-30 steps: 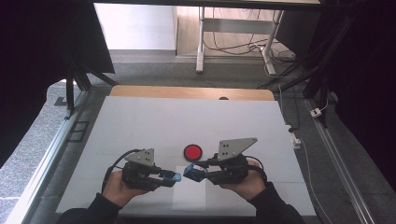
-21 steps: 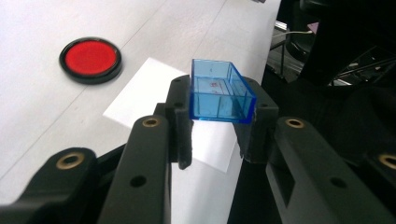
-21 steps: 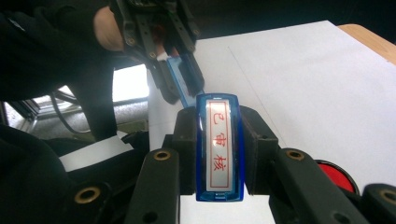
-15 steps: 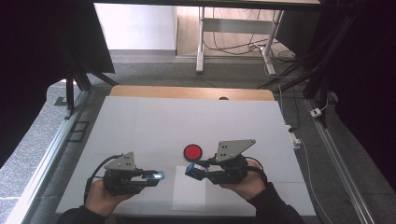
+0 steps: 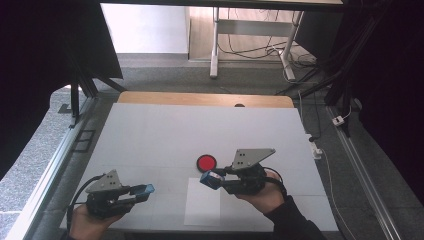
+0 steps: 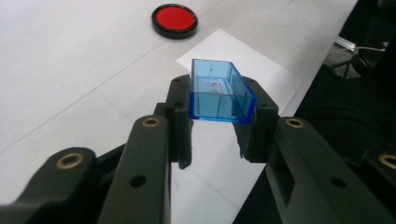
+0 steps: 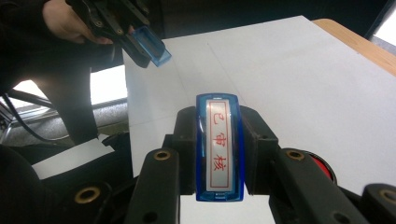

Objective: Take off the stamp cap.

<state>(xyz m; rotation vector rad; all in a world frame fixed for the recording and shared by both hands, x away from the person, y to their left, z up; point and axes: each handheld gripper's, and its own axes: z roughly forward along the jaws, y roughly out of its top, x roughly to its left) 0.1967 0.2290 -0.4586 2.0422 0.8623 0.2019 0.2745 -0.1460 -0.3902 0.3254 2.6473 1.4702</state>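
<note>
Left tongs (image 5: 145,190), near the worktop's (image 5: 150,135) front-left corner, clamp the clear blue stamp cap (image 6: 219,91), open end facing away. White paper sheet (image 5: 202,202) lies between the hands. Right tongs (image 5: 210,179) clamp the blue stamp (image 7: 219,144), long axis along the jaws, just above the paper's far edge, red ink pad (image 5: 206,161) just beyond. Right hand is nearer to both.

The stamp (image 7: 219,147) is blue, its face white with red characters inside a red frame. The cap (image 6: 219,91) is clear blue. Both claws, left (image 6: 217,135) and right (image 7: 219,154), are black with brass-coloured rivets. Beside the stamp, the ink pad (image 5: 206,162) is red in a black rim. The tabletop (image 5: 165,135) is white, with a wood-coloured far edge.
</note>
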